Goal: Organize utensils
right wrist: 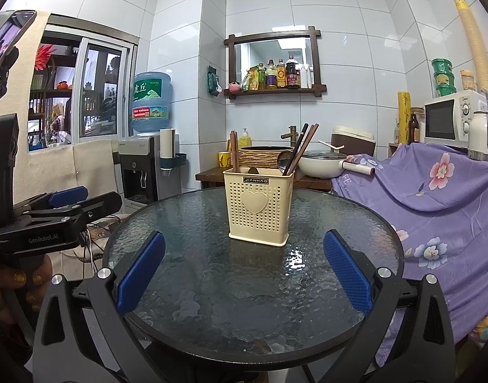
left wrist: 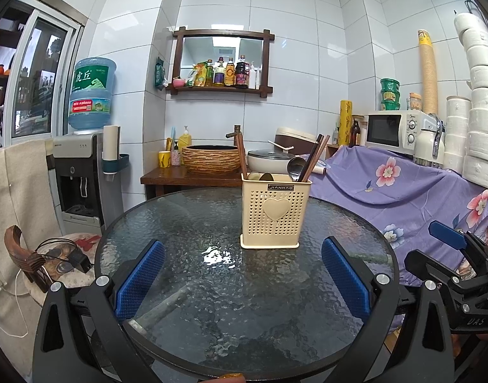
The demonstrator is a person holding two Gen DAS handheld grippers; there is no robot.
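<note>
Chopsticks point(left wrist: 314, 159) lean up-right in upright holder point(left wrist: 271, 210); both grippers empty, fingers apart.

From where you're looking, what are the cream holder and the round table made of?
The cream holder looks like matte moulded plastic: rows of tiny punched holes, a raised heart and a printed label. The round table seems to be textured glass with a dark rim, probably metal: its rippled surface glints and shows shapes beneath it.

Black claws point(left wrist: 242, 279) point(right wrist: 244, 274), blue ribbed pads point(left wrist: 141, 279), silver screws.
</note>
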